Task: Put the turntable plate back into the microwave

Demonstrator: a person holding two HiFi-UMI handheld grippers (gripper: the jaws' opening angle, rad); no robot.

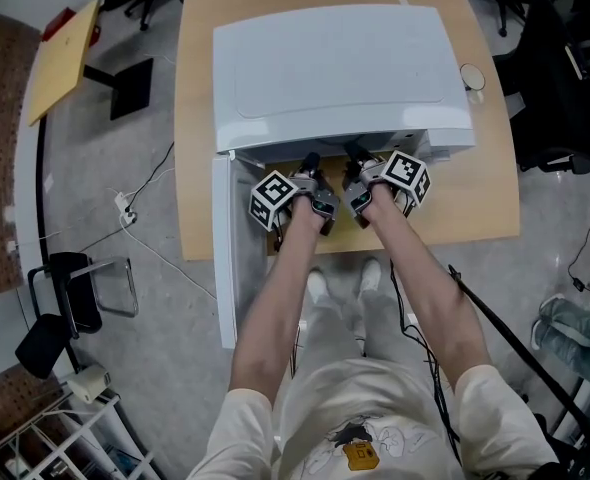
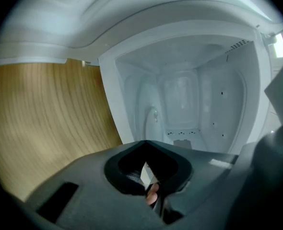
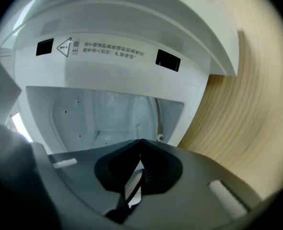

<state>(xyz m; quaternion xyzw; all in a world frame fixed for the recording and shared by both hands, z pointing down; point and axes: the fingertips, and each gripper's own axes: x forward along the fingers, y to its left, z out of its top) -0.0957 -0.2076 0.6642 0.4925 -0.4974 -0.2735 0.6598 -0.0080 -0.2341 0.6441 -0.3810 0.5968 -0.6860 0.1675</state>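
A white microwave [image 1: 335, 68] stands on a wooden table [image 1: 480, 203], with its door [image 1: 227, 258] swung open to the left. Both grippers sit side by side at its mouth. My left gripper [image 1: 311, 161] has its jaws closed tip to tip before the empty-looking cavity [image 2: 189, 104], and my right gripper [image 1: 355, 155] is closed the same way. In the gripper views the left gripper [image 2: 142, 142] and right gripper [image 3: 140, 140] show nothing I can make out between the tips. I cannot see the turntable plate in any view. The gripper bodies hide the cavity floor.
A small round white object [image 1: 472, 76] lies on the table right of the microwave. The table's front edge runs just behind my wrists. Chairs [image 1: 70, 303], a floor cable [image 1: 135, 218] and a tan board [image 1: 65, 53] stand to the left.
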